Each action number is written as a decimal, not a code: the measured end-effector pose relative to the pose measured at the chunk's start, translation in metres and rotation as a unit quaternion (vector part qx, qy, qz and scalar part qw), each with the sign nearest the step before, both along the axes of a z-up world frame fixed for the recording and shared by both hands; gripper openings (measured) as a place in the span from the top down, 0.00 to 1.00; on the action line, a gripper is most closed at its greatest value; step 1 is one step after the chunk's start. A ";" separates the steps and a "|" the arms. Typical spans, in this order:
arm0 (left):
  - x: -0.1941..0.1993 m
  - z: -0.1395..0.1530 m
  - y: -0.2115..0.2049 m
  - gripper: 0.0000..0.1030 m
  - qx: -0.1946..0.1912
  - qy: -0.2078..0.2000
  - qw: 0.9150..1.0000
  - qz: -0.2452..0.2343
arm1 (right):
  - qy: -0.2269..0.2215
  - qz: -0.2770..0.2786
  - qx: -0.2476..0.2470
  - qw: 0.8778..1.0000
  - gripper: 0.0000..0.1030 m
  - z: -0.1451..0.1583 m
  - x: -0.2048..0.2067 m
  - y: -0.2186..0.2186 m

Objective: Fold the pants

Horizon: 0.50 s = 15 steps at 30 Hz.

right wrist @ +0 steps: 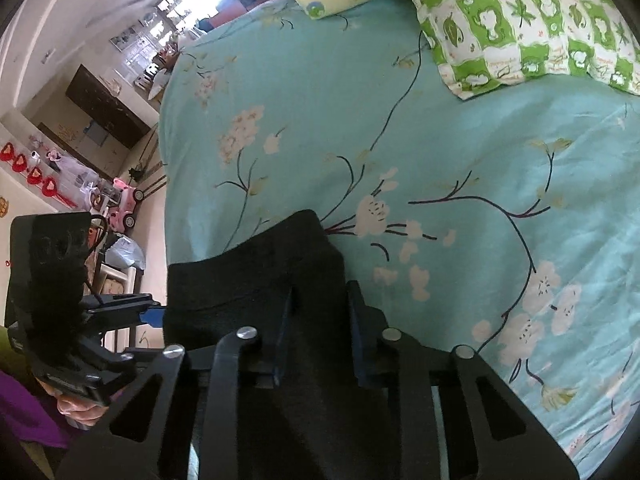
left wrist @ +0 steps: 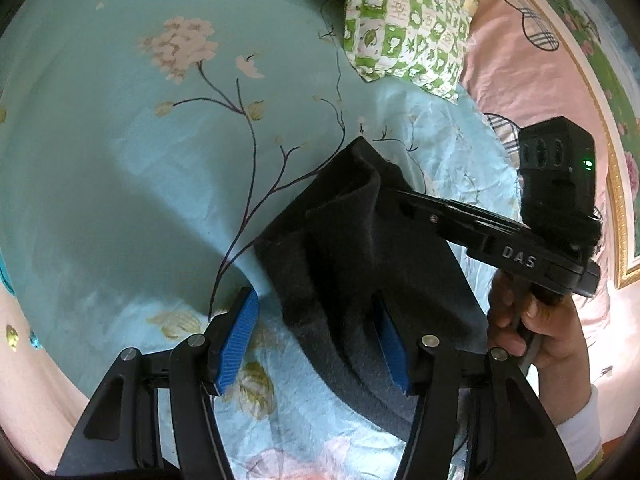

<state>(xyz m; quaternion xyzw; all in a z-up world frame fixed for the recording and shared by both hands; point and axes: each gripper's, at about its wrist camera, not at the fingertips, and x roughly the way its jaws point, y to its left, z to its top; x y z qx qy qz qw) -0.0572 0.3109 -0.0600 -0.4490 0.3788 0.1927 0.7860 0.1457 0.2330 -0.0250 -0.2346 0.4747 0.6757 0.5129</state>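
Gripping the dark pants, your right tongs pinch the fabric above the bed. Your left tongs gape wide, with the cloth draped over one finger.

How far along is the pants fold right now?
Early to midway. Done: the dark pants are picked up and bunched. In hand: the right gripper clamps the cloth; the left gripper is open around a hanging fold. Left: flattening them on the floral sheet and folding.
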 end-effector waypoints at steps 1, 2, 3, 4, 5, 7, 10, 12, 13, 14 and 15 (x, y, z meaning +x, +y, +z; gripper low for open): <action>0.001 0.000 0.000 0.59 0.006 0.001 1.000 0.000 | 0.002 -0.002 0.004 1.000 0.78 0.002 0.000 -0.001; 0.002 -0.001 0.000 0.63 0.007 0.001 1.000 -0.003 | 0.004 -0.006 0.009 1.000 0.79 0.004 0.000 -0.004; 0.002 -0.002 0.000 0.68 0.002 -0.002 1.000 -0.007 | 0.007 -0.011 0.017 1.000 0.79 0.007 0.000 -0.008; 0.002 -0.003 0.001 0.72 -0.001 -0.004 1.000 -0.007 | 0.009 -0.014 0.022 1.000 0.80 0.009 0.000 -0.010; 0.002 -0.002 0.002 0.72 0.003 -0.014 1.000 -0.010 | 0.010 -0.016 0.029 0.999 0.80 0.012 -0.002 -0.013; 0.000 0.001 0.002 0.77 -0.003 -0.023 1.000 -0.013 | 0.005 -0.021 0.041 0.999 0.80 0.018 -0.005 -0.019; -0.003 0.011 -0.001 0.80 -0.001 -0.036 0.999 -0.017 | 0.008 -0.034 0.059 0.998 0.81 0.028 -0.005 -0.031; -0.004 0.021 -0.006 0.80 0.006 -0.046 0.999 -0.022 | 0.011 -0.044 0.071 0.996 0.81 0.036 -0.003 -0.040; -0.004 0.026 -0.008 0.80 0.010 -0.051 0.998 -0.024 | 0.012 -0.050 0.076 0.996 0.81 0.040 -0.003 -0.045; -0.004 0.032 -0.011 0.81 0.013 -0.055 0.998 -0.027 | 0.013 -0.056 0.082 0.995 0.81 0.044 -0.003 -0.050; -0.004 0.039 -0.015 0.81 0.018 -0.062 0.997 -0.031 | 0.014 -0.063 0.091 0.994 0.81 0.050 -0.002 -0.056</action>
